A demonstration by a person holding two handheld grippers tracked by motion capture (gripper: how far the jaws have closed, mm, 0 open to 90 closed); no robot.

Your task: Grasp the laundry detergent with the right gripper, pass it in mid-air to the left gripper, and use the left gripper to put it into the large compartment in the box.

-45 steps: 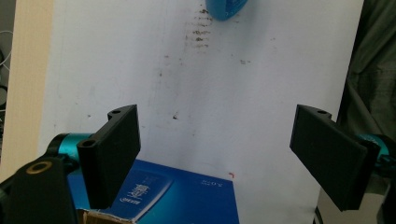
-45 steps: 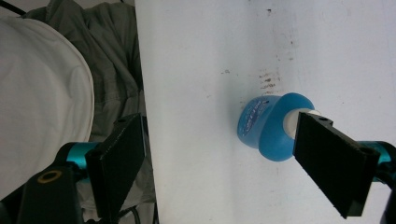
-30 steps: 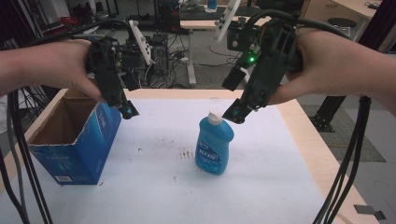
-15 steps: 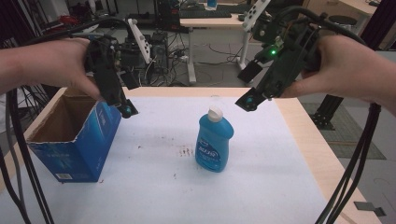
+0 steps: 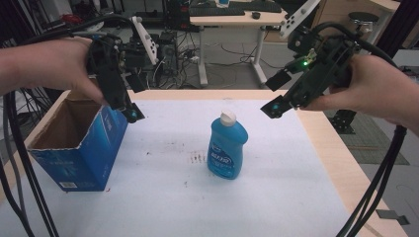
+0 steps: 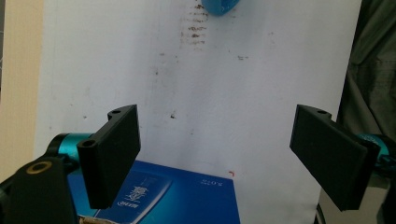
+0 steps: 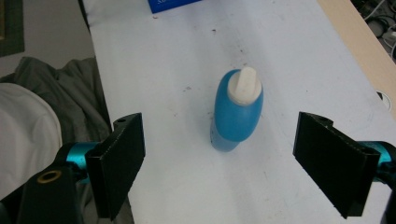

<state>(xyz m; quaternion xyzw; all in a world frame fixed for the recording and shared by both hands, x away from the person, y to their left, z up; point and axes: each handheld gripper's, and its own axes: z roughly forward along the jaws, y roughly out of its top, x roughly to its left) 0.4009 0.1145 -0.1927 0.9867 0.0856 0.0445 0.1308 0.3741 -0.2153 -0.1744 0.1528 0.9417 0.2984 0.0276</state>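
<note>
Blue plastic dish-soap bottle with a white cap (image 5: 227,147) stands upright mid-table, free. Right gripper (image 5: 274,96), jaws wide and empty, hovers at its two o'clock, seemingly approaching; next, straddle the bottle. Left gripper (image 5: 133,114), released, hangs above the blue cardboard box (image 5: 79,148) at nine o'clock.

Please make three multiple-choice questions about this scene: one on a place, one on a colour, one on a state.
1. Where is the open blue box?
A. left part of the table
B. right edge
C. on the floor

2. What colour is the cap of the blue bottle?
A. red
B. white
C. black

3. How is the right gripper?
A. shut on the bottle
B. open, holding nothing
C. shut on the box

Answers: 1 A, the high view shows it left of the bottle. 2 B, the cap is white in the right gripper view. 3 B, its fingers stand wide apart above the bottle.
</note>
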